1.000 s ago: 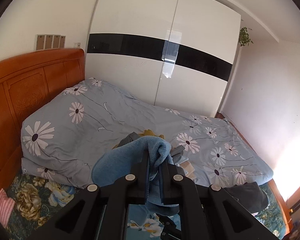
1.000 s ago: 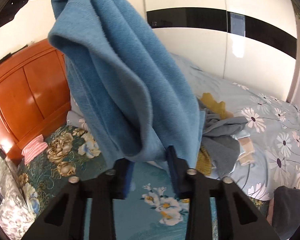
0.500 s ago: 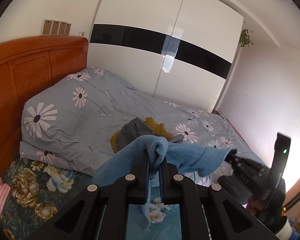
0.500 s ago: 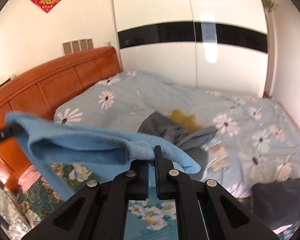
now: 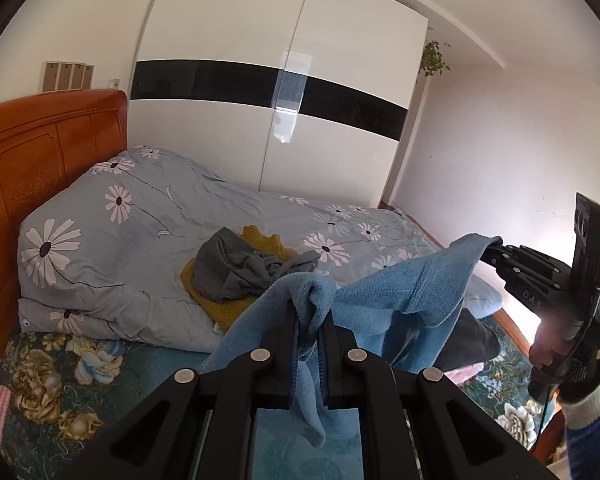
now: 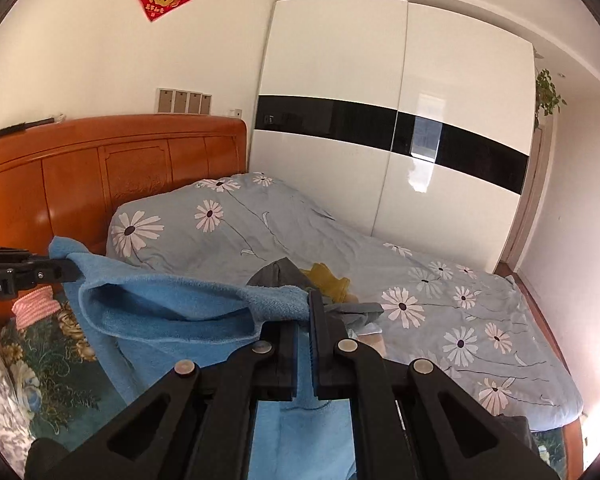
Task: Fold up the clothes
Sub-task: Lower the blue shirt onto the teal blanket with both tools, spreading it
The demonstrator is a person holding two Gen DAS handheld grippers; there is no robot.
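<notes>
Two grippers hold one blue terry-cloth garment (image 5: 400, 292) stretched between them above the near edge of the bed.

Left wrist view: the left gripper (image 5: 309, 344) has its fingers pressed together on a bunched corner of the blue garment, which rises above the fingertips and hangs down between the jaws. From this pinch the cloth runs rightward and slightly upward to the right gripper (image 5: 496, 249), whose fingers pinch the opposite corner. The long axis of the garment therefore lies across the view, roughly parallel to the near edge of the bed. The cloth sags between the two pinch points and does not lie flat. Beyond it, a pile of grey and mustard-yellow clothes (image 5: 244, 270) rests on the grey daisy-print quilt (image 5: 132, 240), near the middle of the bed.

Right wrist view: the right gripper (image 6: 305, 312) pinches the edge of the cloth at its fingertips. The garment extends leftward to the left gripper (image 6: 70, 268), near the orange wooden headboard (image 6: 112, 168).

Judgement: both grippers are equally engaged; the coming move likely calls for lowering the spread cloth onto the teal floral bedsheet (image 5: 60, 384) with the span kept taut.
</notes>
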